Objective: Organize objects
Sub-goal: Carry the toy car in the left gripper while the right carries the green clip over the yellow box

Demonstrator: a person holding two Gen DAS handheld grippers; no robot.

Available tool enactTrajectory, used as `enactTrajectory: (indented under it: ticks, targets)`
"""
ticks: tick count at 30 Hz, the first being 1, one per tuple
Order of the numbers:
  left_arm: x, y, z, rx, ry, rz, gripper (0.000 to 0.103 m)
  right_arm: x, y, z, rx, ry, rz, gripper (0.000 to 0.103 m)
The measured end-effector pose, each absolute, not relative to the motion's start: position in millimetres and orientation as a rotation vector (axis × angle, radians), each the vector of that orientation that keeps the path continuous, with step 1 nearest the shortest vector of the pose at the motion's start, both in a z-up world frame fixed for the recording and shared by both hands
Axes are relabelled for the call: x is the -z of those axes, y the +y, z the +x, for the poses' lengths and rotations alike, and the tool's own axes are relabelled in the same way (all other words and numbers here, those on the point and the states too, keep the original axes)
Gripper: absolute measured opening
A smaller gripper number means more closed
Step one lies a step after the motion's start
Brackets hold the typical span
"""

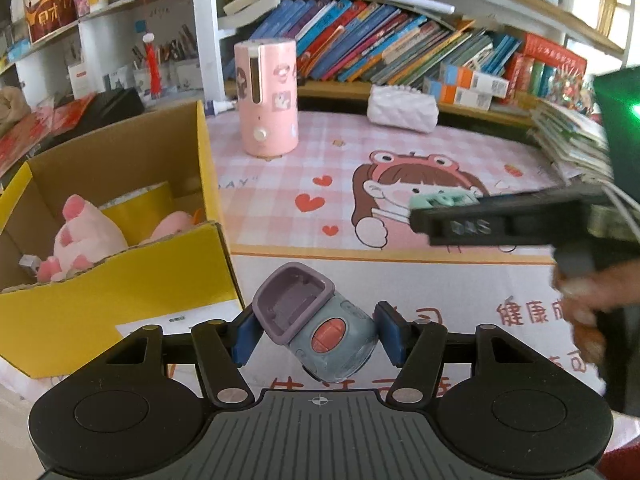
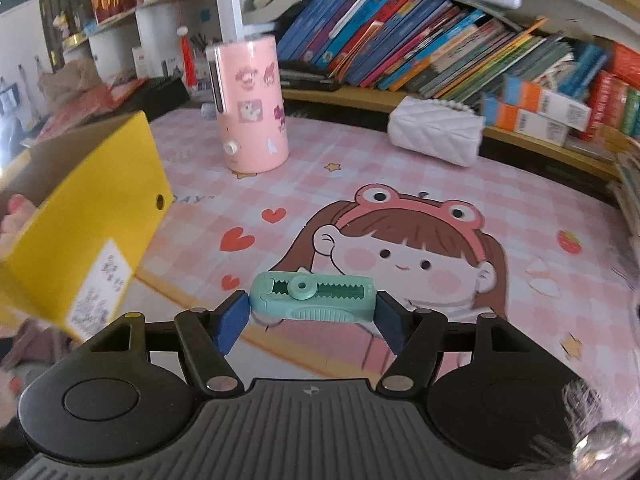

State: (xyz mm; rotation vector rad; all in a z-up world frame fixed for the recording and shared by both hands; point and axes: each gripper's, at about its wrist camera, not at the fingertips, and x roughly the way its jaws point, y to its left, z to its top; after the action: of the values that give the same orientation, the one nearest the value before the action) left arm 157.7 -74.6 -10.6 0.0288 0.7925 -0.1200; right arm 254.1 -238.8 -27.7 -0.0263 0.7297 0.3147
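Note:
My left gripper (image 1: 316,334) is shut on a grey-blue toy car (image 1: 320,328) with a purple open top and a red button, held tilted above the table's front edge, just right of the yellow cardboard box (image 1: 120,312). My right gripper (image 2: 310,314) is shut on a mint green crocodile-shaped cutter (image 2: 312,296), held level above the pink cartoon mat (image 2: 400,200). In the left wrist view the right gripper (image 1: 440,204) comes in from the right with the green cutter (image 1: 442,200) at its tip. The box holds a pink plush toy (image 1: 84,236).
A pink cylindrical humidifier (image 1: 266,96) stands at the back of the mat, a white quilted pouch (image 1: 402,108) to its right. Bookshelves with books (image 1: 380,44) line the back. A stack of books (image 1: 572,140) lies at the right edge. The box (image 2: 88,220) stands at the left.

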Motion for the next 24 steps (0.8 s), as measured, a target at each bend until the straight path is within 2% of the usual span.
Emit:
enactTrajectory:
  ticks: [10,24]
  targets:
    - [-2.0,-34.6,122.7,0.118,0.732,-0.048,0.06,9.9,-240.5,179.9,-0.198,0.809,0.084,0.066]
    - [-1.0,35.1,72.2,0.098,0.752,-0.116,0.06,3.2,-165.3,107.3,-0.278,0.804,-0.016,0.066]
